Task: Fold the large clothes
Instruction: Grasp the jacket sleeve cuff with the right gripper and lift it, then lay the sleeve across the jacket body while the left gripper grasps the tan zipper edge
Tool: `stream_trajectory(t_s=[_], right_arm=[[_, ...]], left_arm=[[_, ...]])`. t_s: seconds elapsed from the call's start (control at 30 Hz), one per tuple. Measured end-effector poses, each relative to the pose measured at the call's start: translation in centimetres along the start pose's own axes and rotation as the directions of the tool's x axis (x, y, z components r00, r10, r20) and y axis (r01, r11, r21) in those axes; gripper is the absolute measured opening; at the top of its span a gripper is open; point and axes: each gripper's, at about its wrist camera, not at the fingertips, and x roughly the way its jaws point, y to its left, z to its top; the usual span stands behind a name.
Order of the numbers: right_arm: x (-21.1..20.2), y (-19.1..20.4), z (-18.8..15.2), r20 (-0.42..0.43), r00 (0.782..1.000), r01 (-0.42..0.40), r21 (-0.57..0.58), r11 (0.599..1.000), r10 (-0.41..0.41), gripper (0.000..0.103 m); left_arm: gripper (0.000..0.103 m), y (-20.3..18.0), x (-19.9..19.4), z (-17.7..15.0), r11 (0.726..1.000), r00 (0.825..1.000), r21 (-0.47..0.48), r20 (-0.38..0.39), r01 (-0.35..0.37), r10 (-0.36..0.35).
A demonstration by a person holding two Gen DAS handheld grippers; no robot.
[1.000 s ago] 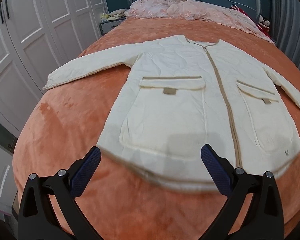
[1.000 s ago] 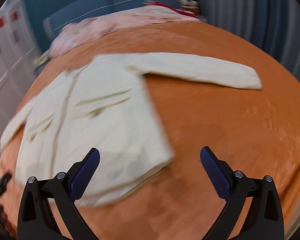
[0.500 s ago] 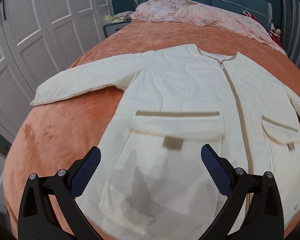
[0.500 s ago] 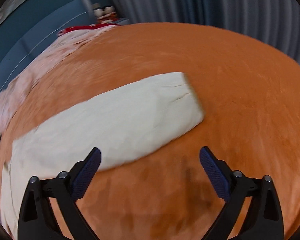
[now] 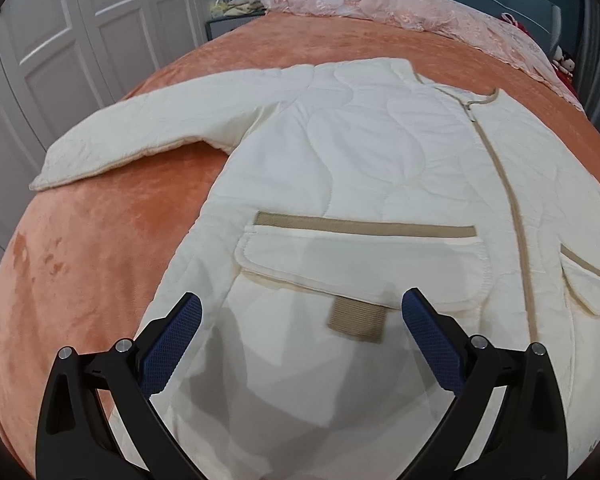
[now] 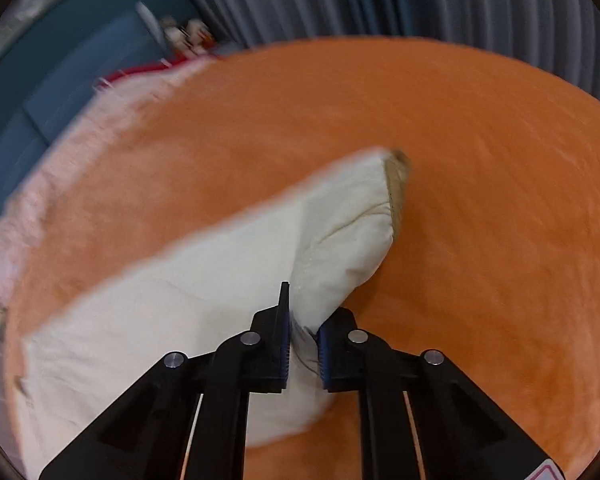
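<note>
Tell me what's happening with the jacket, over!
Right gripper closing, sleeve pinched between its pads. Left gripper open over the jacket, holding nothing. Jacket flat and zipped on the orange blanket. Nothing in the way.

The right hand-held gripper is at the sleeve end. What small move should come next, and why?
Probably lift the sleeve a little and carry it toward the coat body. The right hand-held gripper is closing on a pinch of fabric near the cuff, while the coat lies flat, zipped and unfolded on the bed. The left hand-held gripper is open over the pocket.

Bright, fisheye-warped; right view blurred
</note>
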Motion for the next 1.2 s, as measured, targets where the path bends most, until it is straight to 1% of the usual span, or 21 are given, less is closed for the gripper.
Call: stream_trajectory(t_s=[0.1, 0.17, 0.2, 0.23, 0.27, 0.33, 0.37, 0.47, 0.53, 0.6, 0.67, 0.73, 0.8, 0.87, 0.9, 0.93, 0.97, 1.0, 1.03, 1.13, 1.2], right_arm=[[-3.7, 6.3, 0.3, 0.072, 0.985, -0.153, -0.090, 0.984, 0.159, 0.010], [-6.6, 12.2, -0.7, 0.069, 0.953, -0.276, -0.203, 0.940, 0.295, 0.010], [-8.0, 15.1, -1.6, 0.053, 0.932, -0.333, -0.260, 0.906, 0.358, 0.010], [-9.9, 19.0, -3.2, 0.021, 0.900, -0.404, -0.332, 0.852, 0.435, 0.010], [-10.9, 21.5, -4.5, -0.002, 0.879, -0.443, -0.375, 0.814, 0.477, 0.010], [-13.3, 27.6, -8.8, -0.098, 0.816, -0.544, -0.462, 0.700, 0.569, 0.010], [-14.0, 30.1, -11.0, -0.143, 0.790, -0.580, -0.488, 0.652, 0.596, 0.010], [-15.2, 35.6, -17.5, -0.259, 0.732, -0.652, -0.537, 0.536, 0.631, 0.010], [-15.1, 38.7, -22.2, -0.331, 0.707, -0.679, -0.566, 0.468, 0.625, 0.010], [-14.6, 40.5, -26.0, -0.395, 0.688, -0.703, -0.571, 0.425, 0.608, 0.010], [-13.4, 41.6, -29.4, -0.437, 0.700, -0.693, -0.605, 0.392, 0.564, 0.012], [-12.0, 41.8, -32.2, -0.476, 0.716, -0.682, -0.632, 0.368, 0.510, 0.016], [-10.0, 41.9, -34.5, -0.533, 0.715, -0.692, -0.633, 0.347, 0.453, 0.018], [-9.6, 41.4, -37.3, -0.575, 0.714, -0.697, -0.639, 0.325, 0.401, 0.029], [-9.5, 40.9, -38.3, -0.590, 0.709, -0.702, -0.643, 0.306, 0.388, 0.033], [-10.0, 40.6, -38.8, -0.594, 0.705, -0.705, -0.646, 0.293, 0.386, 0.043], [-10.7, 39.5, -39.3, -0.602, 0.693, -0.716, -0.640, 0.279, 0.397, 0.054], [-11.2, 38.6, -38.9, -0.608, 0.675, -0.731, -0.625, 0.274, 0.418, 0.060], [-11.7, 38.2, -38.9, -0.602, 0.670, -0.735, -0.618, 0.279, 0.434, 0.067], [-13.3, 34.9, -36.1, -0.572, 0.649, -0.755, -0.564, 0.334, 0.501, 0.068], [-13.3, 31.9, -32.9, -0.517, 0.669, -0.741, -0.520, 0.425, 0.535, 0.068]], left_arm=[[0.098, 0.8, 0.1, 0.2, 1.000, 1.000, -0.018, 0.002, -0.008, 0.008], [0.098, 1.3, 0.1, 0.3, 0.999, 1.000, -0.023, 0.010, -0.023, 0.023], [0.098, 1.7, 0.0, 0.3, 0.999, 0.999, -0.025, 0.012, -0.034, 0.035], [0.098, 1.9, 0.0, 0.3, 0.999, 0.999, -0.025, 0.012, -0.042, 0.042], [0.098, 2.2, 0.0, 0.4, 0.998, 0.999, -0.028, 0.013, -0.051, 0.051], [0.098, 3.1, 0.2, 0.3, 0.997, 0.998, -0.039, 0.007, -0.065, 0.066], [0.098, 3.6, 0.3, 0.2, 0.996, 0.997, -0.045, 0.002, -0.071, 0.071], [0.098, 5.2, 0.8, 0.1, 0.993, 0.995, -0.063, -0.018, -0.098, 0.097], [0.098, 6.6, 1.2, 0.0, 0.991, 0.994, -0.081, -0.031, -0.106, 0.104], [0.098, 7.6, 1.4, -0.2, 0.990, 0.994, -0.094, -0.039, -0.102, 0.099], [0.098, 8.5, 1.6, -0.3, 0.991, 0.997, -0.114, -0.045, -0.074, 0.069], [0.098, 9.0, 1.7, -0.2, 0.989, 0.999, -0.144, -0.047, -0.022, 0.015], [0.098, 9.3, 1.4, 0.0, 0.982, 0.998, -0.181, -0.036, 0.046, -0.053], [0.098, 9.4, 0.9, 0.6, 0.968, 0.991, -0.215, -0.004, 0.127, -0.131], [0.098, 9.3, 0.7, 0.9, 0.963, 0.988, -0.225, 0.009, 0.151, -0.152], [0.098, 9.2, 0.6, 1.3, 0.955, 0.984, -0.236, 0.018, 0.176, -0.177], [0.098, 9.0, 0.6, 1.7, 0.946, 0.978, -0.248, 0.025, 0.209, -0.209], [0.098, 8.7, 0.7, 2.3, 0.933, 0.970, -0.266, 0.027, 0.241, -0.242], [0.098, 8.4, 0.9, 2.8, 0.919, 0.961, -0.286, 0.028, 0.272, -0.276], [0.098, 6.8, 1.4, 4.0, 0.885, 0.937, -0.319, 0.024, 0.338, -0.349], [0.098, 5.4, 2.0, 4.6, 0.870, 0.923, -0.331, 0.010, 0.366, -0.385]])
